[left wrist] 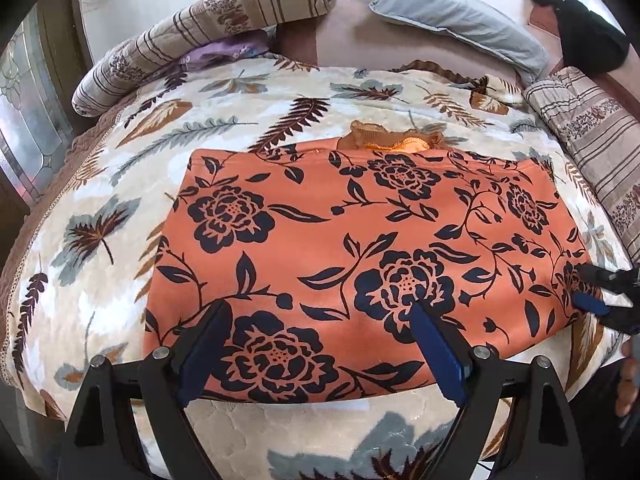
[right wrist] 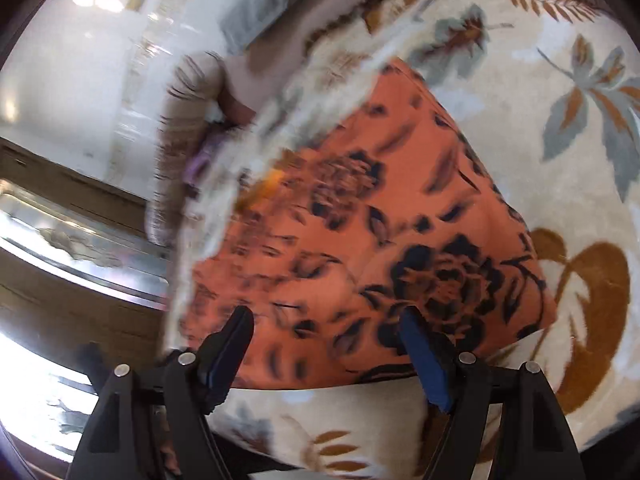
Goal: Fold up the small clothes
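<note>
An orange garment [left wrist: 360,248] with black flowers lies flat and folded into a rectangle on the leaf-patterned blanket [left wrist: 132,152]. An orange frilled edge [left wrist: 392,138] sticks out at its far side. My left gripper [left wrist: 320,312] is open and empty, its fingers just above the garment's near edge. My right gripper [left wrist: 592,292] shows at the garment's right corner in the left wrist view. In the blurred, tilted right wrist view the garment [right wrist: 380,232] lies ahead of my right gripper [right wrist: 324,324], which is open with nothing between its fingers.
A striped rolled quilt [left wrist: 192,36] lies at the back left with a purple cloth [left wrist: 224,50] tucked under it. A grey pillow [left wrist: 452,16] and a black item [left wrist: 584,32] are at the back. Another striped quilt [left wrist: 592,148] lies at the right. A cabinet [right wrist: 60,208] stands beside the bed.
</note>
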The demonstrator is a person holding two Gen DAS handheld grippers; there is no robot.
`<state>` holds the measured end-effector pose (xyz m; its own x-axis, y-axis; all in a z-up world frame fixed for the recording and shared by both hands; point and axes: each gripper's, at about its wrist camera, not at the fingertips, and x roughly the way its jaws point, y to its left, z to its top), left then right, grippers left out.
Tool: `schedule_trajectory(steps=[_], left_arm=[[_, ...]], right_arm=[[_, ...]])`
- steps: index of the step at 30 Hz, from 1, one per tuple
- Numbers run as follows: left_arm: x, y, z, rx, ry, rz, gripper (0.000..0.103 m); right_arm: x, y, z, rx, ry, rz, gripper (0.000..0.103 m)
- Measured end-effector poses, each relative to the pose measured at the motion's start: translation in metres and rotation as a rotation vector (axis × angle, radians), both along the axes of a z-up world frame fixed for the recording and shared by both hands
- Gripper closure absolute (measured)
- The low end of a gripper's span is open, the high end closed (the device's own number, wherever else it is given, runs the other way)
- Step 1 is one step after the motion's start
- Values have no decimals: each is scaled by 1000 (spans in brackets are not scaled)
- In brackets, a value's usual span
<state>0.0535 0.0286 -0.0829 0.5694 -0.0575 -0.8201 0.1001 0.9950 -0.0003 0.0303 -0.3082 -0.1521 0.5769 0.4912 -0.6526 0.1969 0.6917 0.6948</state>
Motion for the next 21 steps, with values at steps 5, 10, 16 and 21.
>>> schedule_trajectory(steps=[5,10,16,21], left_arm=[[1,10,-7,-10,5,20,13],[4,15,-15,-28,36,36,13],[0,9,-5,-9,21,33,13],[-6,6,0,11,7,30,13]], right_arm=[[-8,2,15,11,-63,15,25],[-9,-1,4,37,-33,-34,25],[-16,6,20,37,-101,26,25],[-15,-7,6,108,-58,-52,24]])
